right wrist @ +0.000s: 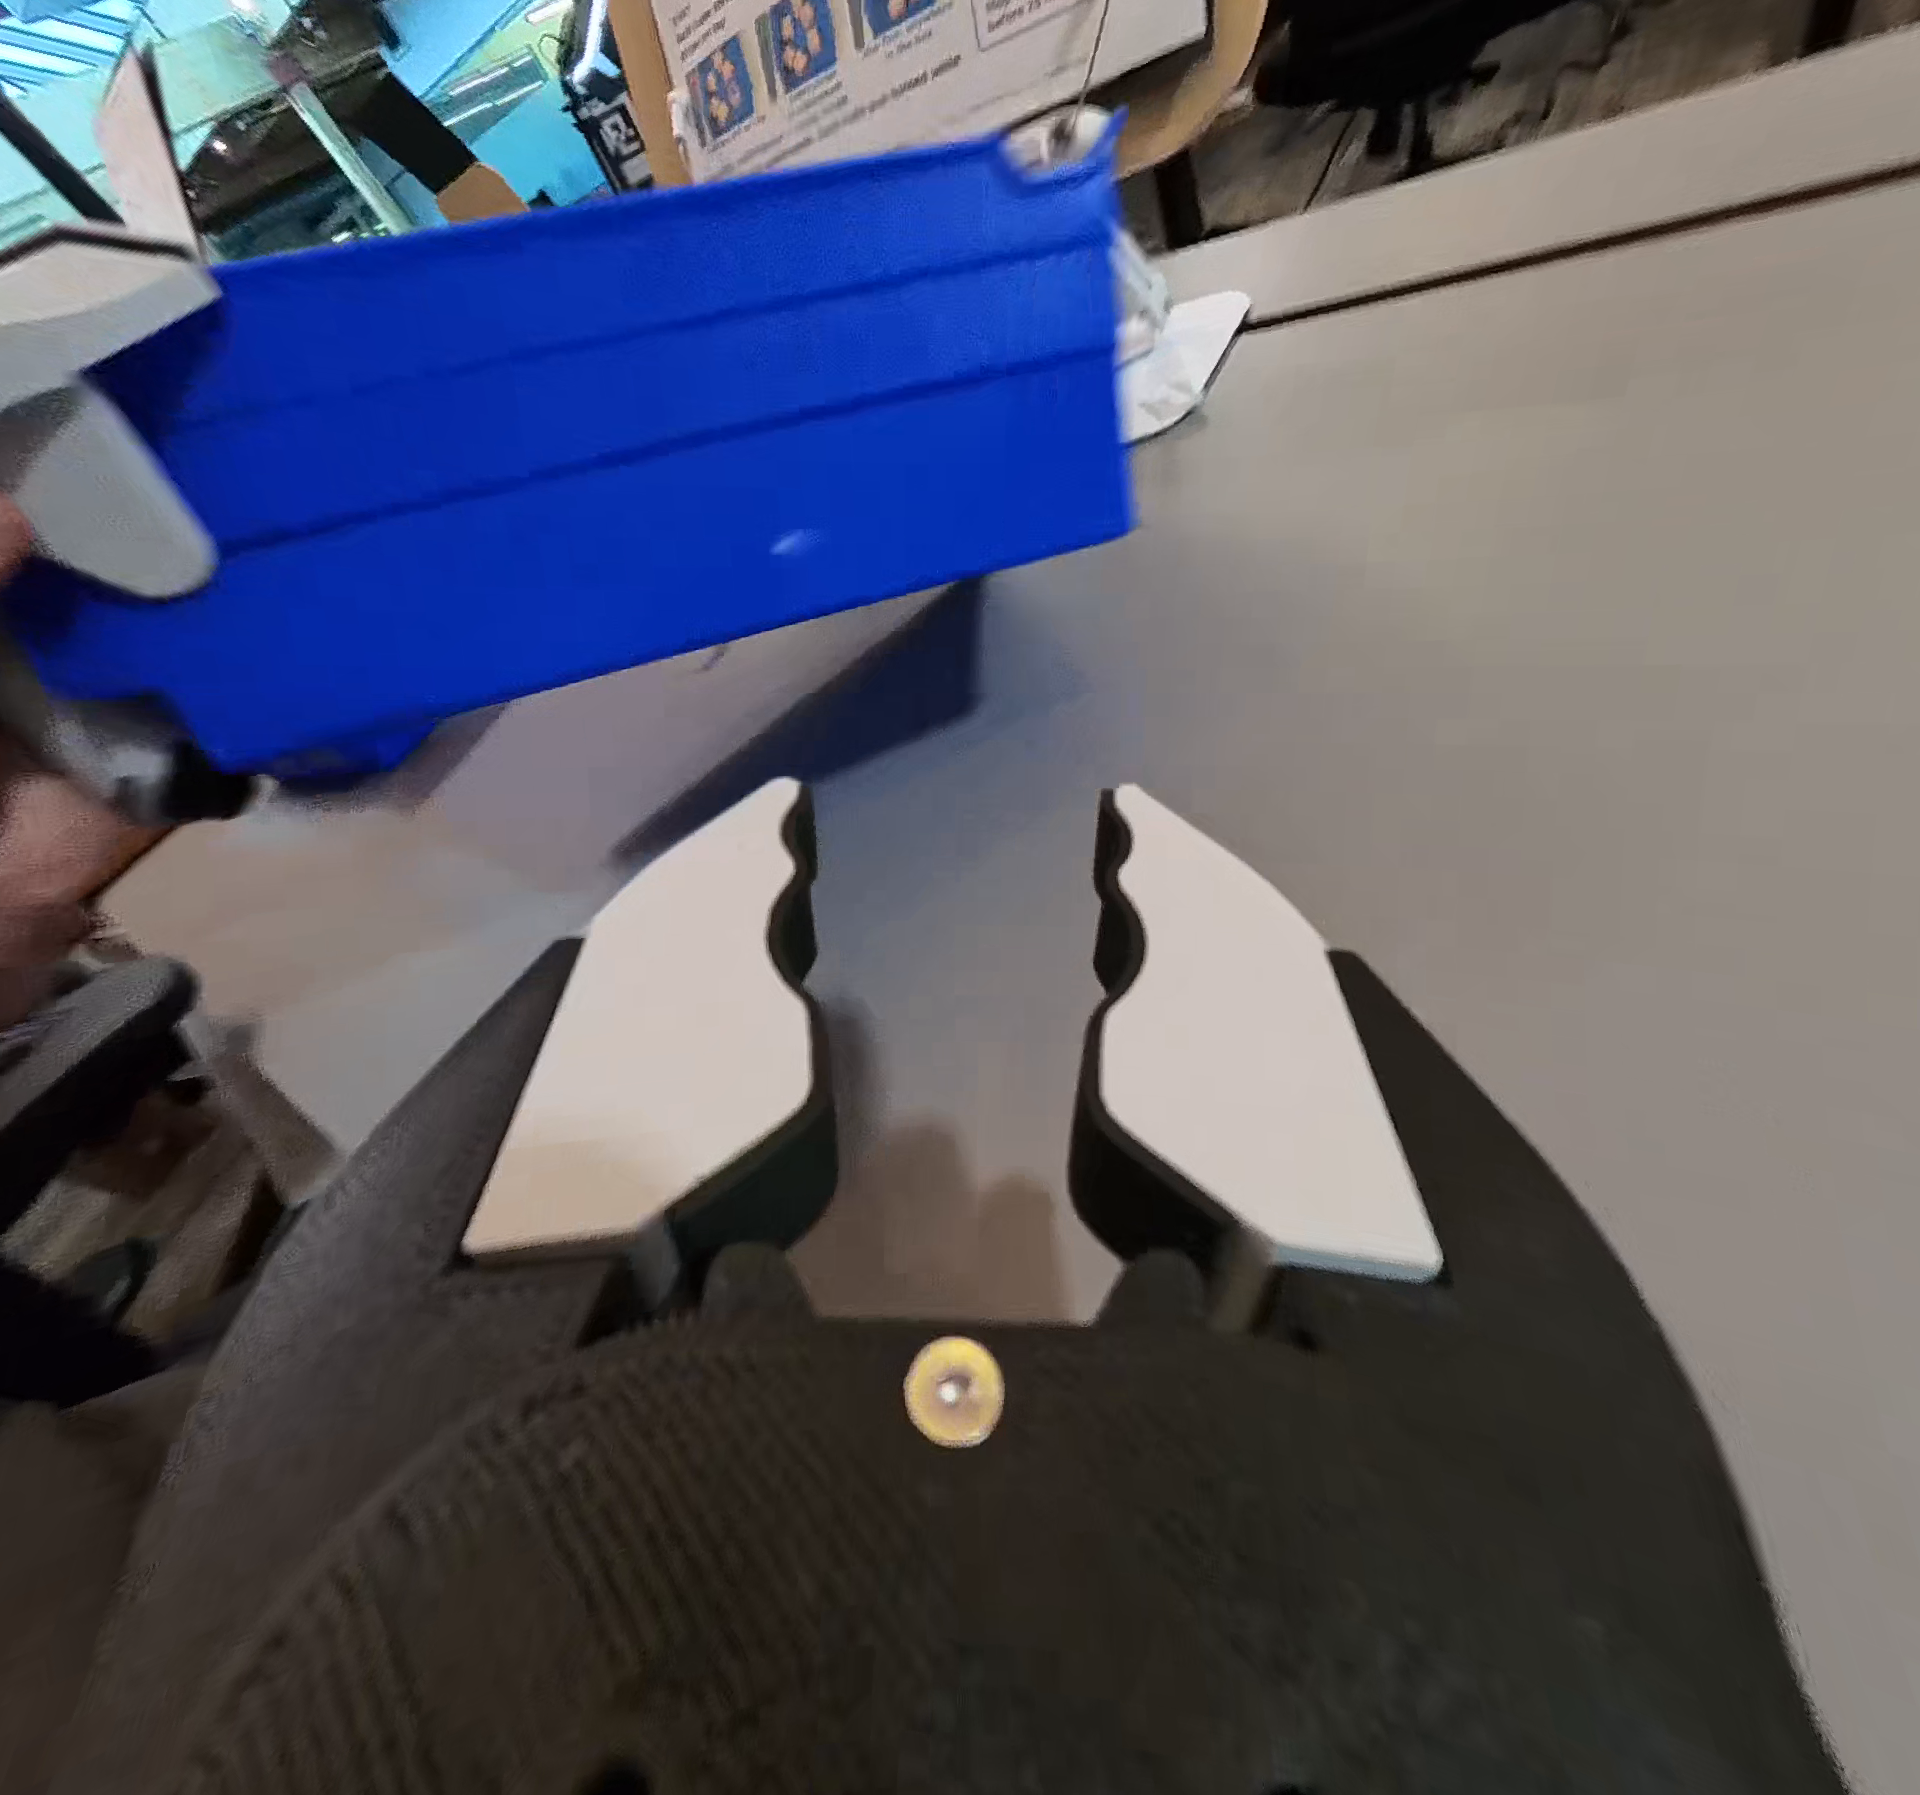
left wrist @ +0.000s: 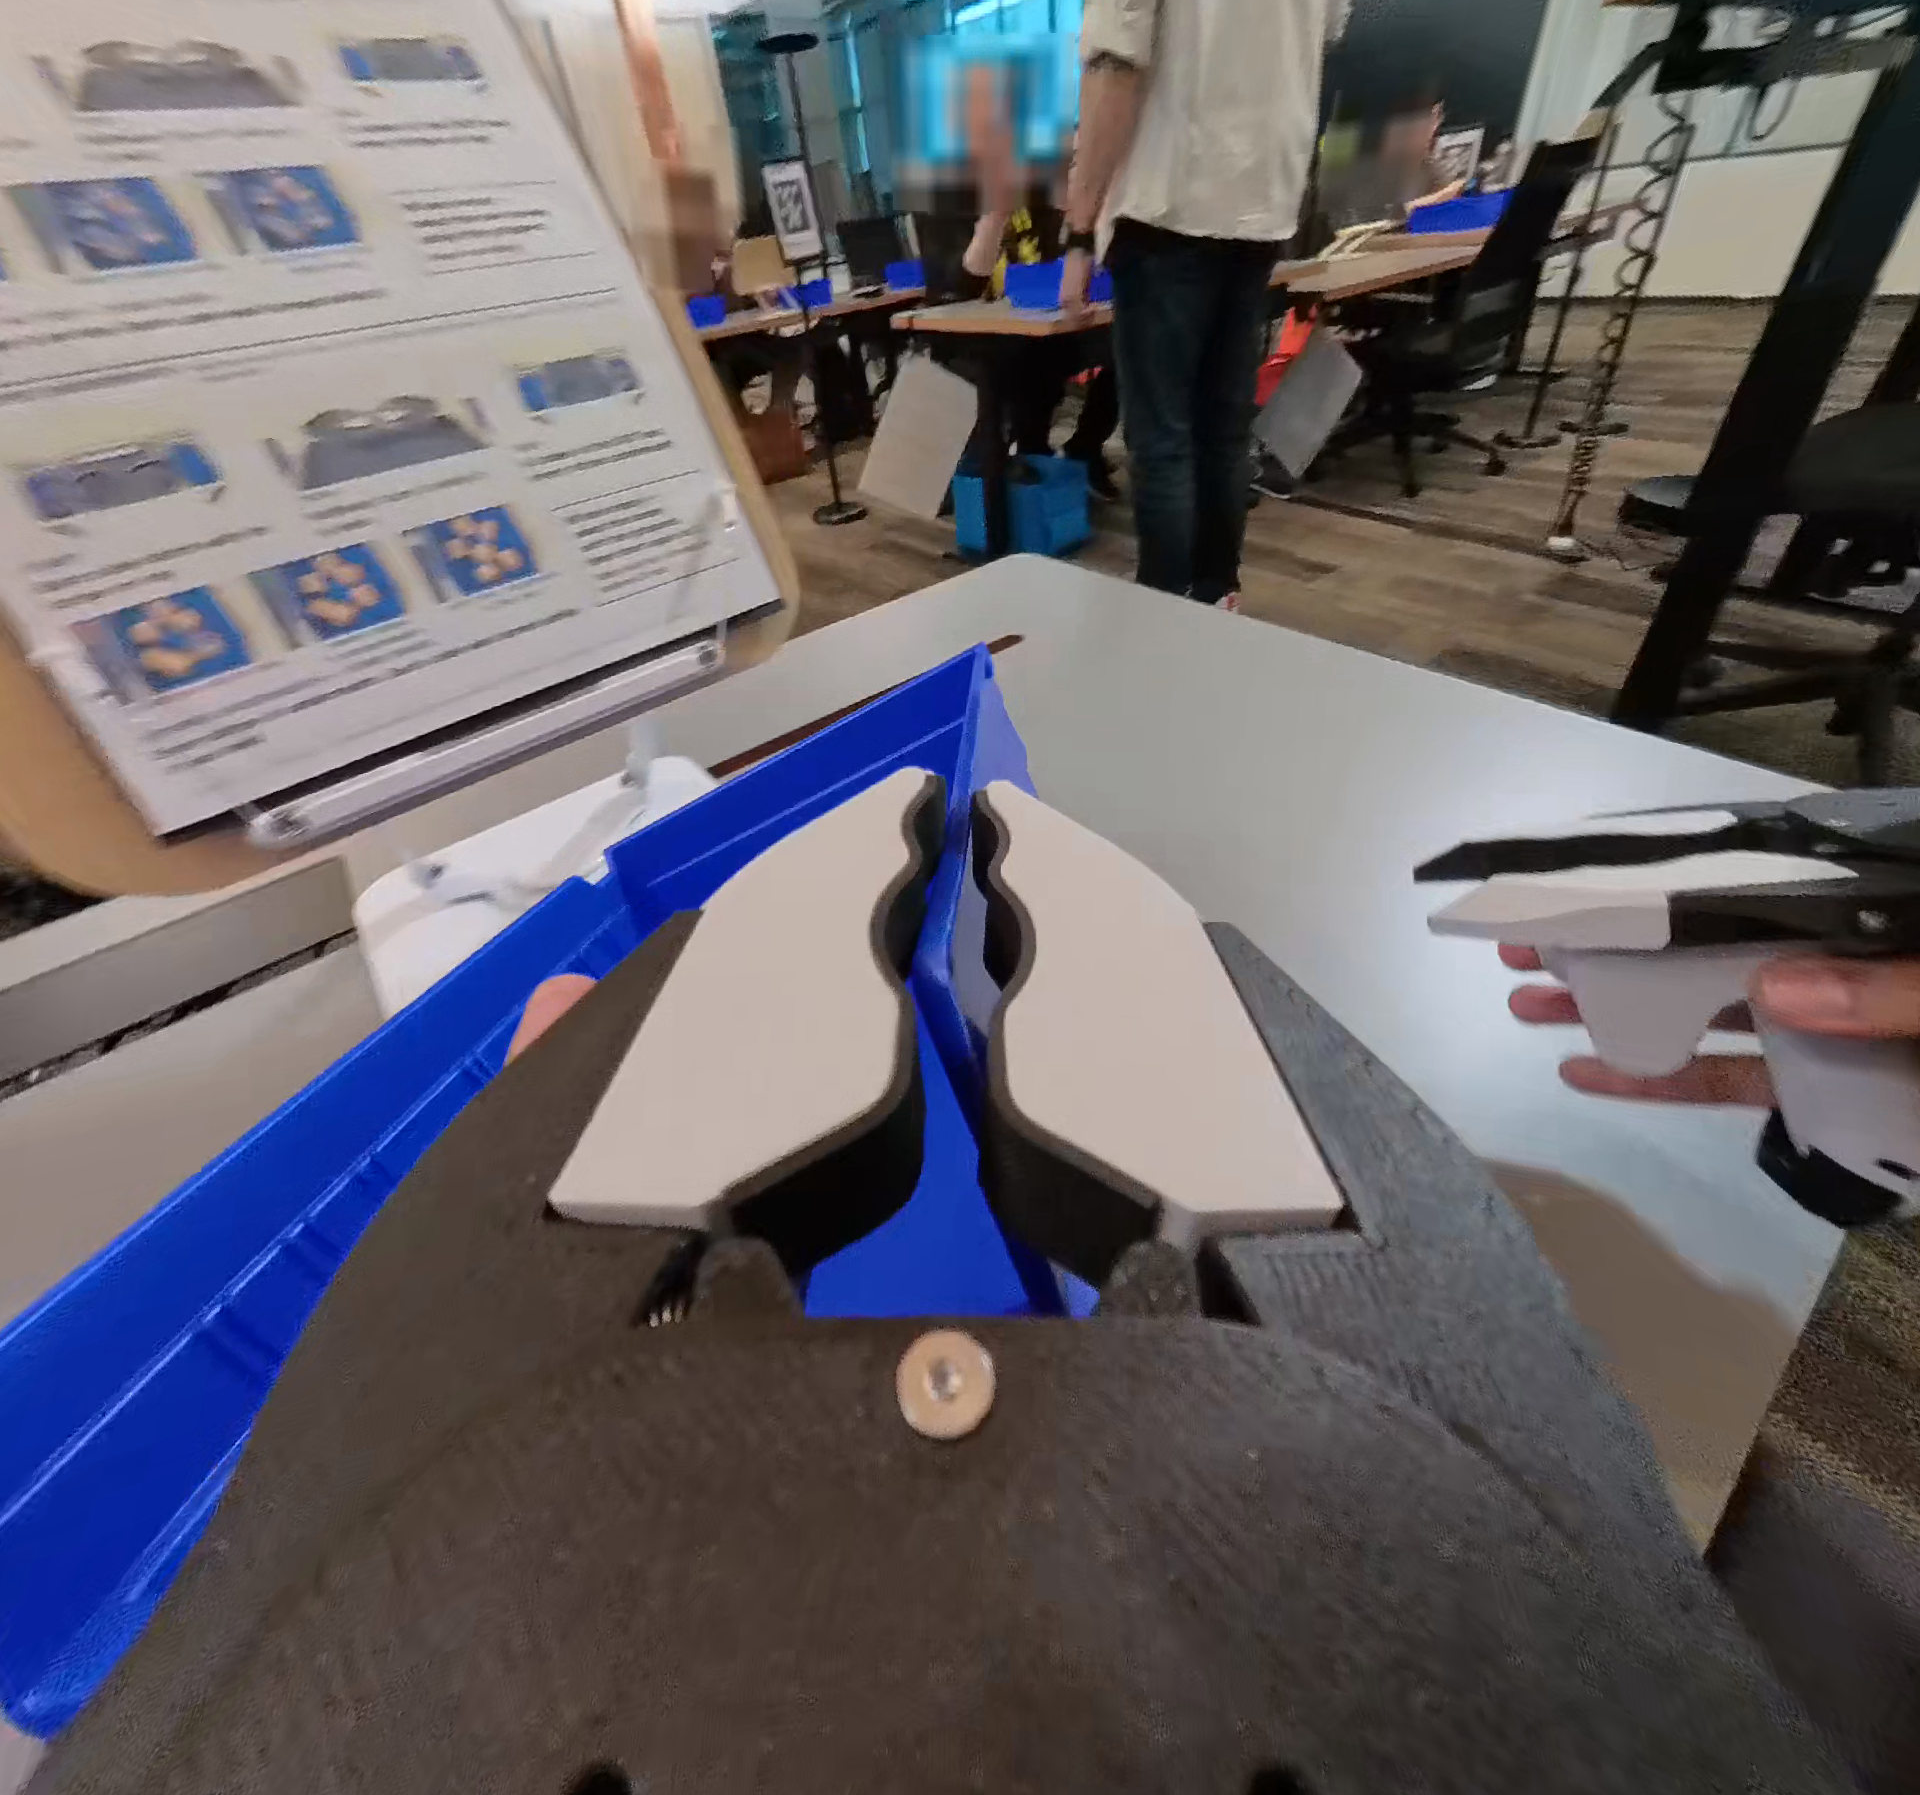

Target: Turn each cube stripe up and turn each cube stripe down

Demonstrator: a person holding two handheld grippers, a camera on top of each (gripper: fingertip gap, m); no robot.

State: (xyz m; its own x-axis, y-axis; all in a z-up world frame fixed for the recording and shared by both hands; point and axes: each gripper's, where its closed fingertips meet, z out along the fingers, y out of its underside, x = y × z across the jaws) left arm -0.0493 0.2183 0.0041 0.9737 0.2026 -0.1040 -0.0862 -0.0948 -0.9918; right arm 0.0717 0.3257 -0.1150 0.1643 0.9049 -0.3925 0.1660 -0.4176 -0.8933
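Left gripper [left wrist: 958, 815] jaws clamped on wall of blue bin [right wrist: 644, 457], holding it tilted off the grey worktop [right wrist: 1507, 706], probably to tip cubes out. Right gripper [right wrist: 954, 810] jaws apart, empty. No cubes visible; bin interior hidden.

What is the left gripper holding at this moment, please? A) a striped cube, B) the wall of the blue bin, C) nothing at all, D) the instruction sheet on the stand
B: in the left wrist view the left gripper has its fingers closed on the rim wall of the blue bin, and the right wrist view shows that bin lifted and tilted above the grey table.
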